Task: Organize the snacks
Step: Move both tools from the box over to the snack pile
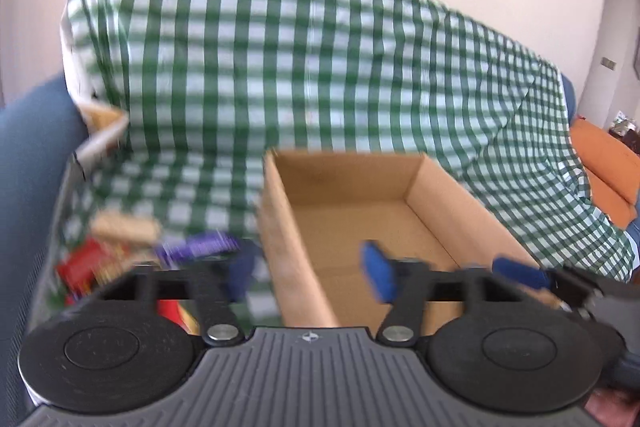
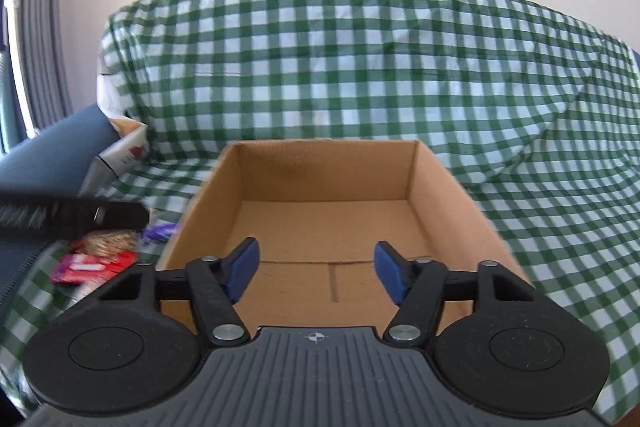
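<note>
Corrugated brown cardboard box (image 2: 326,215), open-topped, standing on a green-and-white checked cloth (image 2: 360,67) that drapes a sofa seat and backrest. Interior shows only bare board, with a flap seam crossing the floor. In the right wrist view the box sits centred, directly ahead of the right gripper (image 2: 316,269); its blue-padded fingers (image 2: 242,267) are spread wide over the near edge of the box and hold nothing.

Snacks lie in a loose group on the cloth just beside the left wall of the box: a purple wrapper (image 2: 160,230) nearest the wall, a tan granola-type bar (image 2: 110,242) next to it, and a red packet (image 2: 94,267) nearest the camera. The left wrist view, blurred by motion, shows the same group: purple wrapper (image 1: 200,247), tan bar (image 1: 126,227), red packet (image 1: 82,269).

Left gripper (image 1: 308,271) is positioned over the left wall of the box, one blue finger (image 1: 378,277) above the interior and the other outside, towards the snacks; jaws spread, nothing between them. Its black body (image 2: 72,217) enters the right wrist view from the left, above the snacks.

A second, white-sided carton (image 2: 120,155) leans at the far left against a blue sofa arm (image 2: 52,155). An orange cushion (image 1: 604,171) appears at the right edge of the left wrist view.
</note>
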`<action>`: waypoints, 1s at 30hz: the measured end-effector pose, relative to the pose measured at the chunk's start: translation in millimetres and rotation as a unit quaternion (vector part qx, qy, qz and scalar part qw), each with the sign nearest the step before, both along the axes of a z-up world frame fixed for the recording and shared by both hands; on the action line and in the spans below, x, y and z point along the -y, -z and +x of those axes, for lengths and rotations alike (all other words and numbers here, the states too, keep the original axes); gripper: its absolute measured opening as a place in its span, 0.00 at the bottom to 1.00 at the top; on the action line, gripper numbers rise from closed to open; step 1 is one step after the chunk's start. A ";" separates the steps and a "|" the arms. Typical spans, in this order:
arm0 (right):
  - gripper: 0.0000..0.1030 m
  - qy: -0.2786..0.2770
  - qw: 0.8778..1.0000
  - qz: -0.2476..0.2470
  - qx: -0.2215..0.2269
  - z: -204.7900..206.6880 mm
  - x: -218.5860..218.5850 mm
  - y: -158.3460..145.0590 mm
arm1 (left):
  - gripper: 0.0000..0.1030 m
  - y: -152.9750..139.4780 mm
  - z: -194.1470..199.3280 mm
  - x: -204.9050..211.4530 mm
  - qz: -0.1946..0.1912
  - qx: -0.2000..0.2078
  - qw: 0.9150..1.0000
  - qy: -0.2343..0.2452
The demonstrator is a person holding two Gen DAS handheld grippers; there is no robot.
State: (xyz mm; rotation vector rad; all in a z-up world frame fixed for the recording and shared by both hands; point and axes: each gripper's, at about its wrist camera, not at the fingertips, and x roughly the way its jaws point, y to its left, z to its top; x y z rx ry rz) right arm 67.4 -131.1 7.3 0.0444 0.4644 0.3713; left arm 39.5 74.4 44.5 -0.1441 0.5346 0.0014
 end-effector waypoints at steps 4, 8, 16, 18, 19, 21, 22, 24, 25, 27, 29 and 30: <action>0.50 -0.040 0.999 0.019 0.014 -12.2 -26.2 -7.8 | 0.21 6.2 12.0 -51.8 0.028 -0.006 0.998 0.047; 0.50 -0.086 0.996 0.010 0.023 -25.4 -57.4 -11.8 | 0.21 45.5 12.7 -96.3 0.040 -0.036 0.997 0.048; 0.50 -0.162 0.987 0.004 0.009 -42.3 -112.2 -4.8 | 0.21 83.4 16.2 -156.5 0.051 -0.123 0.991 -0.021; 0.50 -0.172 0.985 0.005 -0.002 -42.3 -122.2 4.1 | 0.21 88.2 15.6 -168.6 0.040 -0.134 0.990 -0.032; 0.50 -0.173 0.985 0.002 -0.009 -41.3 -127.9 7.7 | 0.21 90.0 16.5 -172.4 0.034 -0.138 0.989 -0.035; 0.51 -0.183 0.983 0.010 -0.014 -38.0 -139.4 16.8 | 0.22 94.0 17.5 -175.6 0.030 -0.146 0.988 -0.034; 0.52 -0.188 0.982 0.008 -0.013 -37.9 -143.9 20.6 | 0.22 94.8 20.2 -173.8 0.034 -0.150 0.988 -0.032; 0.53 -0.193 0.981 -0.006 -0.022 -35.2 -155.0 32.3 | 0.31 98.3 20.2 -169.1 0.046 -0.154 0.987 -0.024; 0.54 -0.199 0.980 -0.007 -0.026 -33.2 -158.8 37.9 | 0.42 100.1 20.5 -165.8 0.053 -0.157 0.986 -0.022; 0.59 -0.203 0.978 -0.020 -0.035 -29.4 -165.4 50.1 | 0.53 103.0 24.0 -161.2 0.064 -0.160 0.985 -0.021; 0.63 -0.206 0.977 -0.020 -0.049 -22.0 -168.4 59.8 | 0.65 105.9 27.5 -159.5 0.068 -0.162 0.984 -0.022; 0.65 -0.208 0.977 -0.017 -0.051 -19.6 -168.8 63.3 | 0.77 107.5 30.0 -158.2 0.073 -0.164 0.983 -0.024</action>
